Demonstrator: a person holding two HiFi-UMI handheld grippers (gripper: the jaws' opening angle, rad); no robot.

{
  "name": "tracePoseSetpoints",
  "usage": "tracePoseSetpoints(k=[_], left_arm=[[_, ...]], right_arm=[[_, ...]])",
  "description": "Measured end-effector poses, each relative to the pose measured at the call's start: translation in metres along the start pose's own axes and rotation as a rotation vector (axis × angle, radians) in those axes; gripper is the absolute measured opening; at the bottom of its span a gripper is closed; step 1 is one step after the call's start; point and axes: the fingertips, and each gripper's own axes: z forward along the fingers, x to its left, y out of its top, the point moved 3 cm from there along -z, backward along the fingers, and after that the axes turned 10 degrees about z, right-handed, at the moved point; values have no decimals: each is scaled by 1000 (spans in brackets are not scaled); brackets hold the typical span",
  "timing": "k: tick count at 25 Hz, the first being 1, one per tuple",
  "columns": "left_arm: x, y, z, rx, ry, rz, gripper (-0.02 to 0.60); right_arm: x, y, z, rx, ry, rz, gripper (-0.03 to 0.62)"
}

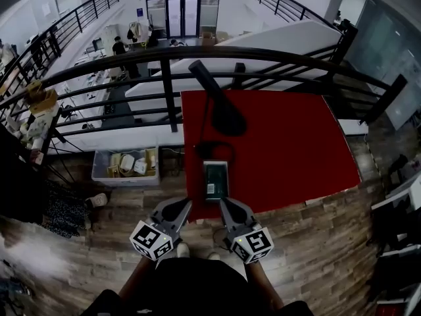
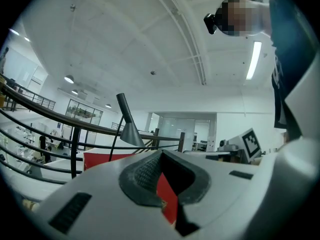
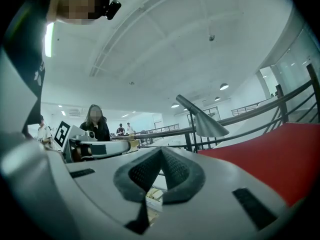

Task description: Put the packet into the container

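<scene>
A clear plastic container (image 1: 105, 174) stands on the wooden floor left of the red table (image 1: 289, 143), with several pale packets (image 1: 127, 164) in it. Both grippers hang level in front of the person, short of the table's near edge. My left gripper (image 1: 186, 204) (image 2: 160, 153) has its jaws closed tip to tip with nothing between them. My right gripper (image 1: 223, 203) (image 3: 161, 150) is likewise shut and empty. Below its closed tips the right gripper view shows a bit of the container with packets (image 3: 152, 196). A dark flat rectangular thing (image 1: 216, 179) lies at the table's near edge, just beyond both tips.
A black desk lamp (image 1: 217, 104) stands on the table. A black railing (image 1: 164, 84) runs behind the table, with a lower floor beyond. Boxes and clutter (image 1: 36, 110) line the far left. People (image 3: 95, 121) stand in the background.
</scene>
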Motion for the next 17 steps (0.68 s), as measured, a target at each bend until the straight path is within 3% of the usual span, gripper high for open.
tracePoseSetpoints(k=[17], left_arm=[[-7, 7, 0, 18, -7, 20, 8]], right_arm=[[3, 5, -2, -21, 12, -19, 21]])
